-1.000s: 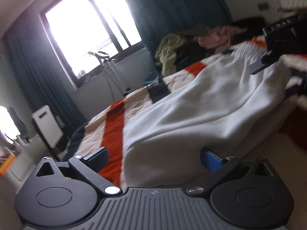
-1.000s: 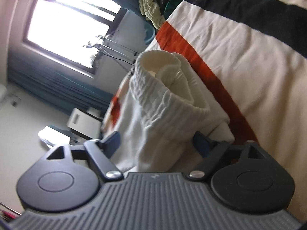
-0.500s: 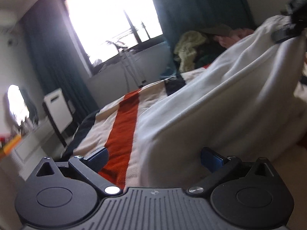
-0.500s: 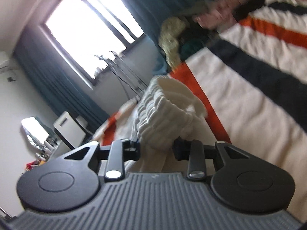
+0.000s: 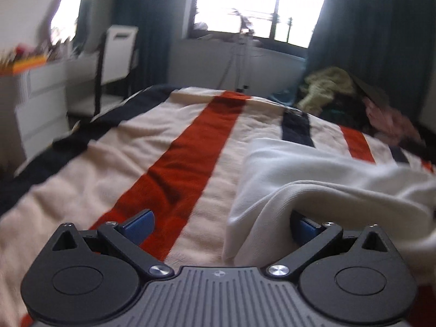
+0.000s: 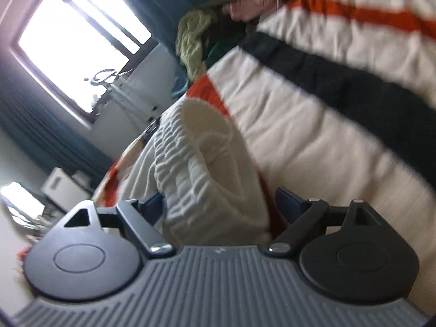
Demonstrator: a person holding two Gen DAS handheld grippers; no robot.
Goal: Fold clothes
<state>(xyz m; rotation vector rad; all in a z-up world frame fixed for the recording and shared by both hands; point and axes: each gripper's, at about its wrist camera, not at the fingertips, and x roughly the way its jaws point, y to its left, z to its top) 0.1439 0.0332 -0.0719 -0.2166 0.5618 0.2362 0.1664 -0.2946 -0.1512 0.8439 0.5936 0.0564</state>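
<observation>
Right gripper [image 6: 218, 204] fingers newly spread off ribbed waistband; left gripper [image 5: 218, 226] fingers wide; white garment [image 5: 313, 174] folded, rumpled.

Ahead of your left hand-held gripper [image 5: 219, 227] the striped bed [image 5: 152, 147] lay flat and bare on its left side, giving you a broad lane toward the window [image 5: 259, 2]. On the right, the white garment [image 5: 321, 174] bulged up and draped over the right finger. Your right hand-held gripper [image 6: 218, 204] had its ribbed waistband [image 6: 196, 174] bunched between its spread jaws, with bare bedspread to the right. A clothes pile [image 5: 351, 98] blocked the bed's far right corner.
</observation>
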